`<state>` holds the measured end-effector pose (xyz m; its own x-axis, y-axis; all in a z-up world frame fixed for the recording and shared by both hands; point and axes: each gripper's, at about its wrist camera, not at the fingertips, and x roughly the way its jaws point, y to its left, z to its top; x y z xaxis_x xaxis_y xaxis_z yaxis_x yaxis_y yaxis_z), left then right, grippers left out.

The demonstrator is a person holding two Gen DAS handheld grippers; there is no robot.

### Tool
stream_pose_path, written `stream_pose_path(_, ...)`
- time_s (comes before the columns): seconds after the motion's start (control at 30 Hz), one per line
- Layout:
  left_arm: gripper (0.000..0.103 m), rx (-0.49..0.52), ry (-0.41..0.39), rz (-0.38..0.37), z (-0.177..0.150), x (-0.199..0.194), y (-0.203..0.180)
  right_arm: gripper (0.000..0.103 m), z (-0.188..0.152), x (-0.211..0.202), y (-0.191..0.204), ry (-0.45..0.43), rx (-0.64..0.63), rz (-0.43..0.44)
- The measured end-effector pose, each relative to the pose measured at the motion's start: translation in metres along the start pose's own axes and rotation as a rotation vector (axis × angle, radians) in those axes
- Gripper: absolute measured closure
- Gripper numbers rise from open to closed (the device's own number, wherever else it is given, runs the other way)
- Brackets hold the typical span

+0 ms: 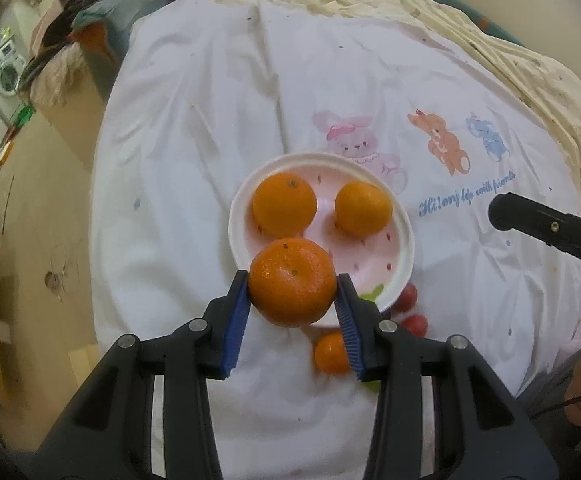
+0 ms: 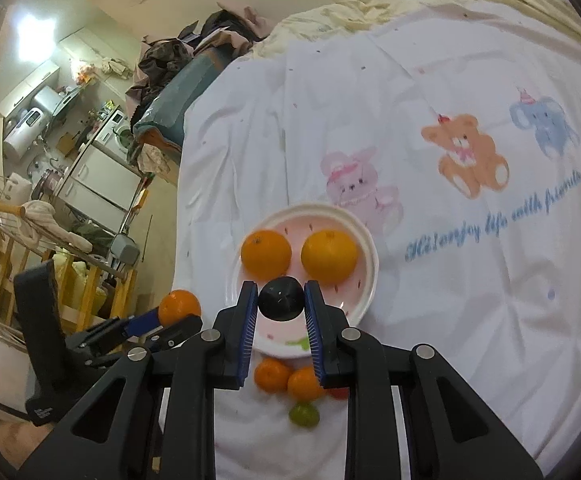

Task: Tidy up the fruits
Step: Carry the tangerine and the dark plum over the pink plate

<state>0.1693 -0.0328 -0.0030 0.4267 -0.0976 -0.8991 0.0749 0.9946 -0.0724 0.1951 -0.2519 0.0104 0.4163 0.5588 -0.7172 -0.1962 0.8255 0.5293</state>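
My left gripper (image 1: 293, 278) is shut on a large orange (image 1: 292, 282), held above the near rim of a white and pink plate (image 1: 404, 236). Two more oranges (image 1: 284, 205) (image 1: 363, 208) lie side by side on that plate. In the right wrist view my right gripper (image 2: 280, 286) is shut on a small black round fruit (image 2: 281, 299) over the plate's (image 2: 364, 292) near part. The left gripper (image 2: 178, 314) with its orange (image 2: 179, 307) shows at the left, beside the plate.
On the white cartoon-print cloth (image 2: 450, 320), just in front of the plate, lie two small oranges (image 2: 272, 375) (image 2: 304, 384), a green fruit (image 2: 303, 415) and red fruits (image 1: 408, 296). The bed edge drops to the floor at the left, with cluttered furniture beyond.
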Motion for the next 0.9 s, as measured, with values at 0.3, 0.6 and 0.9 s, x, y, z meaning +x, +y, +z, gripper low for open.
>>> stream_pose_path(0.3, 0.065, 0.035, 0.105, 0.013, 0.009, 0.051, -0.005, 0.078, 0.028, 0.027, -0.012, 0.021, 0.011, -0.008)
stream_pose_path(0.6, 0.065, -0.013, 0.157, -0.011, 0.008, 0.079, 0.002, 0.078, 0.043, 0.061, -0.028, 0.065, 0.070, 0.025)
stream_pose_path(0.9, 0.064, -0.055, 0.161, -0.057, 0.011, 0.088, 0.007, 0.078, 0.054, 0.106, -0.035, 0.133, 0.071, 0.050)
